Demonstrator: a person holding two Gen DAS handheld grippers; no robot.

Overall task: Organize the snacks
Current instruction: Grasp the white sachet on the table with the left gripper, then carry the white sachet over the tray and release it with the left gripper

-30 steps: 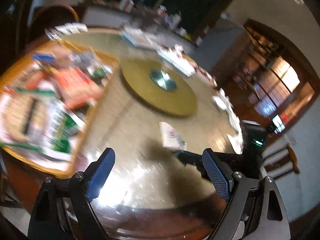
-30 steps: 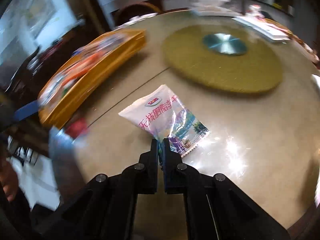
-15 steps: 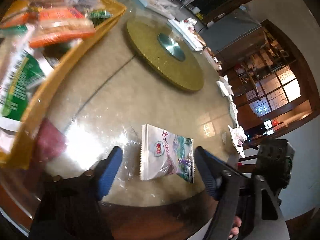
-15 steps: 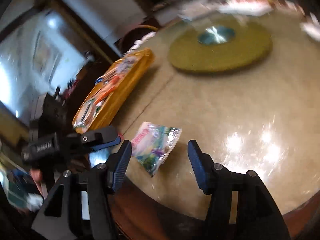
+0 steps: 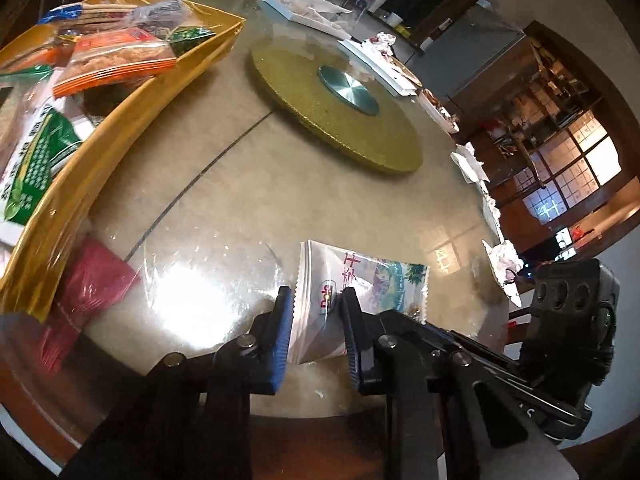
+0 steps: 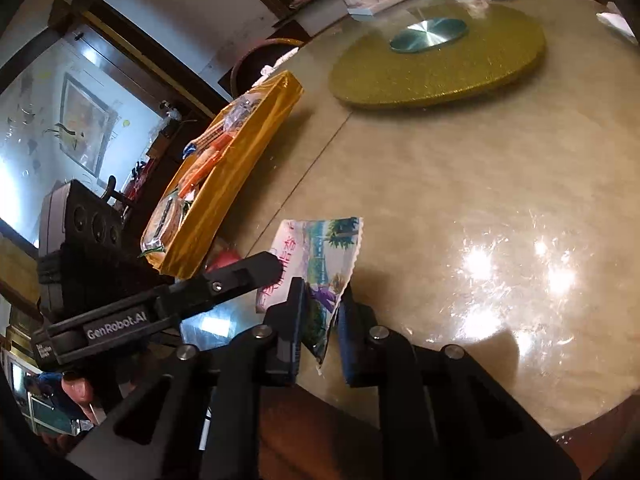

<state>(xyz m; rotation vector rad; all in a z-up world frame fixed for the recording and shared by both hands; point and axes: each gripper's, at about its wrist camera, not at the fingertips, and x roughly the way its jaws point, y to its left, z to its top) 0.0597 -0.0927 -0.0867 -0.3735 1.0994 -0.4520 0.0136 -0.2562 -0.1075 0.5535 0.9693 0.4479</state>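
Readable writing: blue "Dole" logo and red Chinese characters on the white foil snack packet with a printed palm-tree scene (image 5: pixel 352 292); white "GenRobot.AI" lettering on the black body of my left gripper (image 6: pixel 256 276) as seen from the right wrist. Green-and-white packs in the gold tray (image 5: pixel 132 108) carry characters too blurred to read.

Packet lies near the front edge of the round glass-topped table (image 5: pixel 224 184), just right of the tray and well short of the gold glitter turntable (image 5: pixel 340 120).

Left gripper (image 5: pixel 316 332): blue pads bracket the packet's serrated near end, narrow gap, packet between them; I cannot tell if they are actually clamped.

Right gripper (image 6: pixel 320 320): fingers sit either side of the packet's opposite corner, which stands up between them; a gap shows on the right side, so not gripping.

A red wrapped pack (image 5: pixel 86 292) lies against the tray's near corner.
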